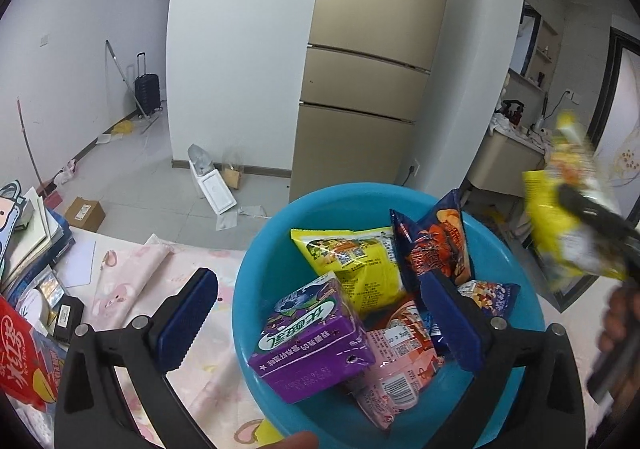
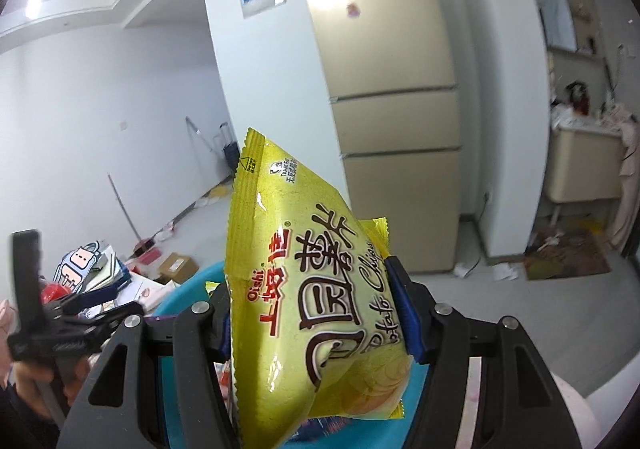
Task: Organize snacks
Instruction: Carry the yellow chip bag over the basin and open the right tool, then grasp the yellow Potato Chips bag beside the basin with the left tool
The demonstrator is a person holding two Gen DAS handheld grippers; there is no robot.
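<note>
A blue basin (image 1: 256, 249) on the pink cloth holds several snack packs: a purple box (image 1: 312, 337), a yellow bag (image 1: 356, 265), a dark blue and red chip bag (image 1: 436, 249) and a pink packet (image 1: 400, 361). My left gripper (image 1: 320, 317) stands wide open over the basin, with the purple box lying loose between its blue pads. My right gripper (image 2: 316, 313) is shut on a yellow potato chip bag (image 2: 304, 249), held up above the basin (image 2: 188, 289). In the left wrist view that bag (image 1: 560, 225) shows blurred at the right.
A red packet (image 1: 24, 353), a stack of books (image 1: 32, 237) and small items crowd the table's left side. Beyond the table stand a gold fridge (image 1: 360, 69) and a white pillar. A cardboard box (image 1: 84, 213) and litter lie on the floor.
</note>
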